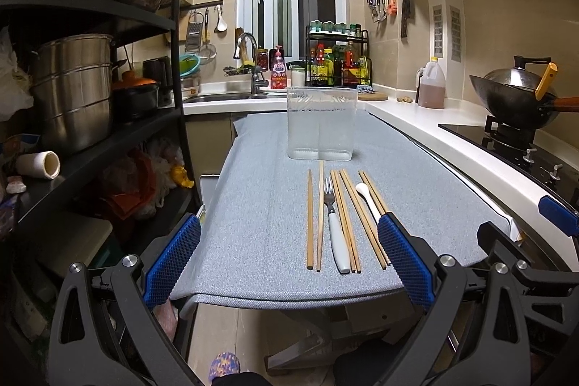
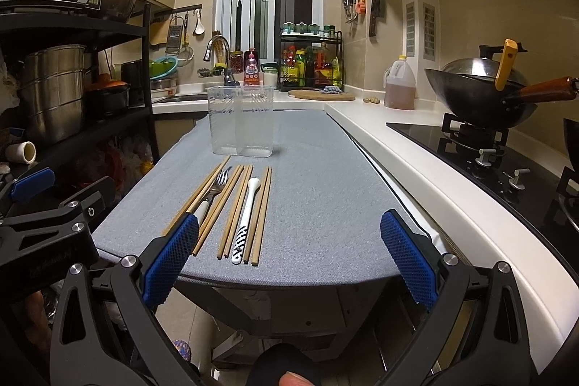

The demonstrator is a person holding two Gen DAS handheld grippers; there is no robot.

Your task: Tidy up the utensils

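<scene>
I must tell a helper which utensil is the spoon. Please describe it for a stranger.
On the grey cloth-covered table, before the clear plastic container, lies a row of wooden chopsticks. The white spoon lies among them, alone having a zebra-striped handle end.

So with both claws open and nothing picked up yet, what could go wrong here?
The chopsticks lie packed against the fork and spoon, so a claw may well pinch several at once. The clear holder looks light and could tip as utensils drop in. Handle ends lie near the table edge and may get nudged off.
</scene>
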